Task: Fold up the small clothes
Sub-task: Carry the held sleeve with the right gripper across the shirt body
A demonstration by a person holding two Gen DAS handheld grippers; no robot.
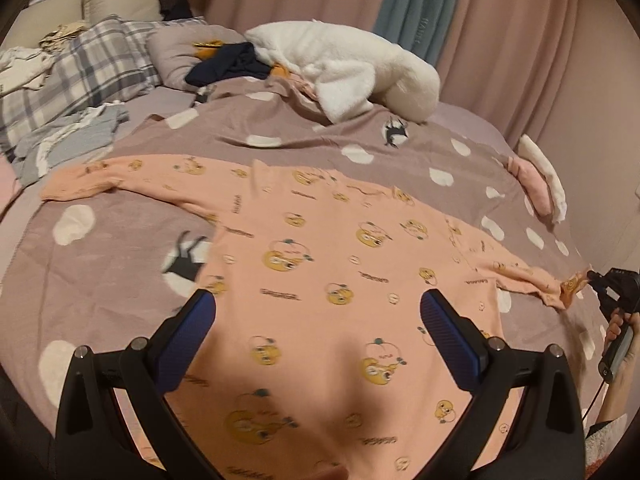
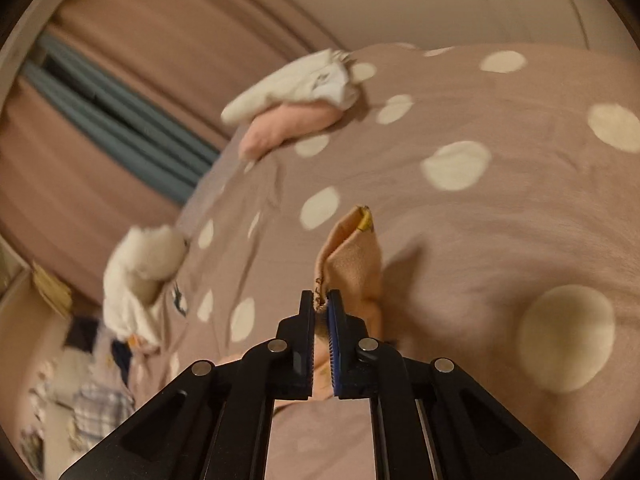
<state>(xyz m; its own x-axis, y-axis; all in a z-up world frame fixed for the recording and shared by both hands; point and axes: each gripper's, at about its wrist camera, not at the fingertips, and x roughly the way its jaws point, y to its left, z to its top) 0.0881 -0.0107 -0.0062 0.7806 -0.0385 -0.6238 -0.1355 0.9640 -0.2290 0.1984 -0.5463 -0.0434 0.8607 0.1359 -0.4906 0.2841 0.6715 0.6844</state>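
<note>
Here, left wrist view: a peach long-sleeved top (image 1: 320, 272) printed with yellow cartoon faces lies spread flat, front down or up not determinable, on a mauve bedspread (image 1: 100, 280) with white dots. One sleeve stretches to the far left; the other runs right, its cuff pinched by the right gripper (image 1: 592, 278), held in a hand (image 1: 618, 326). Left gripper (image 1: 318, 308) hovers over the garment's body, jaws wide apart, nothing between them.

Right wrist view: right gripper (image 2: 321, 300) is closed on the peach cuff (image 2: 348, 256), fabric bunched upward past the pads. Picture is motion-blurred.
</note>
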